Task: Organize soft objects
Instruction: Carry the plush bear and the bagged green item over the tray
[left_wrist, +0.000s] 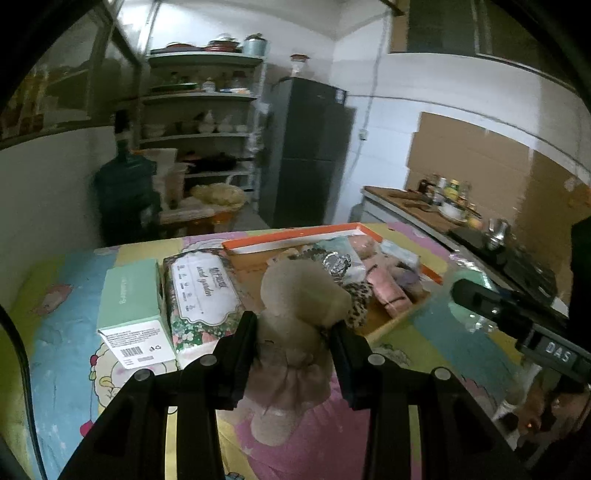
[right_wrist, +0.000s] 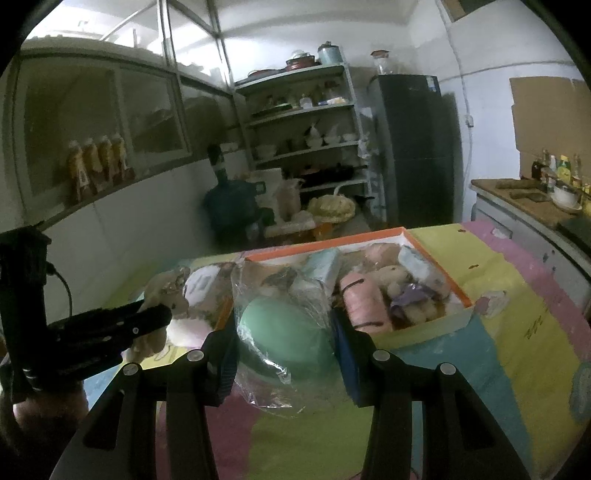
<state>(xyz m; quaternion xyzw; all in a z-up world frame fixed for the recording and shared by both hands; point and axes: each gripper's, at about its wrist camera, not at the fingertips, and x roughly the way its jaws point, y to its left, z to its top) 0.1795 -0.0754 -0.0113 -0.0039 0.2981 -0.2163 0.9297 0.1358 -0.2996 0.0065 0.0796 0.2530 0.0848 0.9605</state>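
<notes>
The job looks partly done: the orange-rimmed box (right_wrist: 436, 314) near the table's far edge already holds a jumble of soft things, among them a pink ribbed roll (right_wrist: 364, 304), a small plush bear (right_wrist: 393, 277), something leopard-print (left_wrist: 360, 297) and a few clear-wrapped packets. Two items are in the air and, by my reading, headed for that box.

The left gripper (left_wrist: 293, 336) is clenched on a beige plush doll (left_wrist: 299, 295): a round fuzzy head above the jaws, a gathered frilly skirt hanging below them, over the table's near half. The right gripper (right_wrist: 284, 332) grasps a mint-green rounded cushion-like pad sealed in crinkly clear plastic (right_wrist: 284, 332), held just short of the box's near edge; the wrap bunches and glints around the pads.

Still lying outside the box, by its left side, are a floral soft tissue pack (left_wrist: 201, 295) and a smooth mint-green carton (left_wrist: 131, 306) with a barcode label. The table wears a glossy cartoon-print cloth (right_wrist: 517, 332) in pink, yellow and blue patches.
</notes>
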